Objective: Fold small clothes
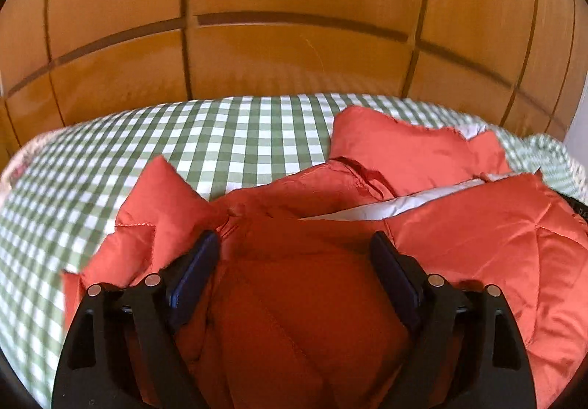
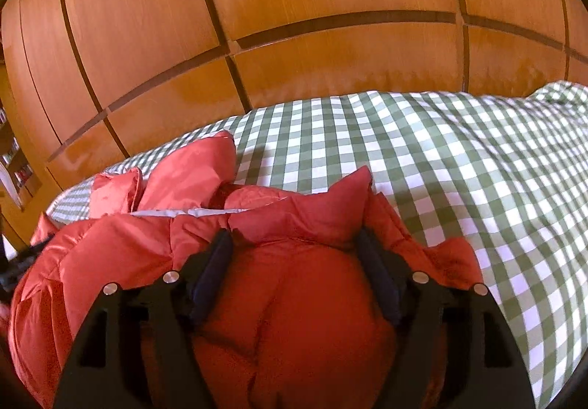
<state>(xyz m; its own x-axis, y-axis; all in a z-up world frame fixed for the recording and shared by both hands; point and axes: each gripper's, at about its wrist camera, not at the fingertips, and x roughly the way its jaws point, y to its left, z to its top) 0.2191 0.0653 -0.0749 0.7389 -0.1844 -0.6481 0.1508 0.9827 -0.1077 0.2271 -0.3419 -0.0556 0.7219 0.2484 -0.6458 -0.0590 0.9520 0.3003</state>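
Note:
A puffy orange-red quilted jacket (image 1: 422, 159) with a pale grey lining (image 1: 389, 206) lies crumpled on a bed with a green-and-white checked cover (image 1: 205, 140). My left gripper (image 1: 296, 243) has its jaws wide apart, with a thick bulge of the jacket filling the gap between the fingers (image 1: 200, 262). In the right wrist view my right gripper (image 2: 294, 243) is also spread wide, with a mound of the same jacket (image 2: 294, 298) bulging between its fingers (image 2: 371, 258). I cannot see whether either gripper pinches the fabric.
Orange-brown wooden wardrobe panels (image 1: 294, 4) stand right behind the bed and also show in the right wrist view (image 2: 312, 4). The checked cover (image 2: 459, 170) stretches to the right of the jacket. A bookshelf (image 2: 14, 166) shows at the far left.

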